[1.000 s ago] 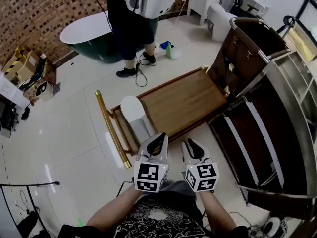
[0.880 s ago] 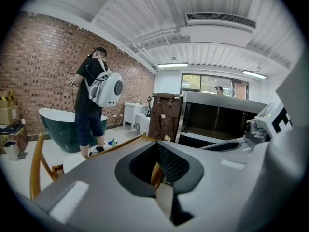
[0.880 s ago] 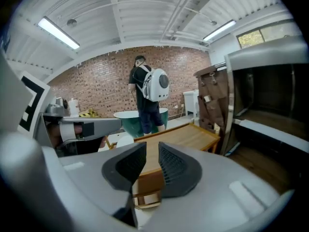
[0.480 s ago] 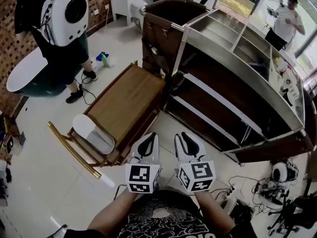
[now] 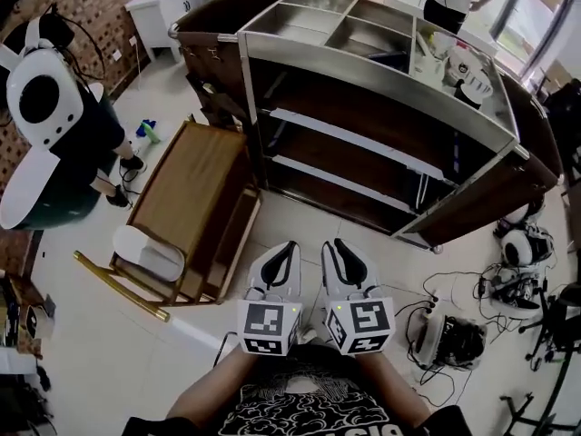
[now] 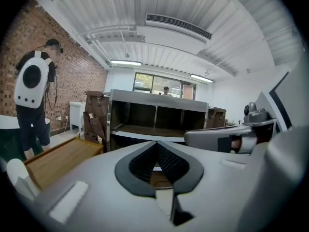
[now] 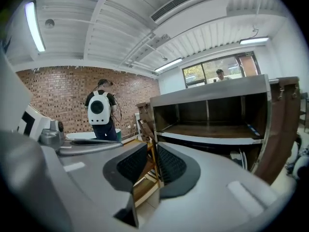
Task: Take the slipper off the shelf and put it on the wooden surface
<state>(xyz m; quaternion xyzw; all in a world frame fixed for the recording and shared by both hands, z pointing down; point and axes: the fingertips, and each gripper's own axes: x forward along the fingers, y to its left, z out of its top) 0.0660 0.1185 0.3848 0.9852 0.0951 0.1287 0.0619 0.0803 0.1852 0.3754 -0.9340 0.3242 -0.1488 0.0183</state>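
No legible text, labels or numbers anywhere.

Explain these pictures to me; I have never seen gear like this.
No robot here: a person holds a hand tool with tongs in each hand. The head view comes from a camera on that person's head, looking down; each gripper view comes from a camera riding on one tool. The left tongs are closed and empty. The right tongs have just been closing, stand slightly apart and hold nothing. Ahead stands a steel and dark wood shelf; beside it a wooden surface lies low on the floor, a white pad at its near end. No slipper can be made out.
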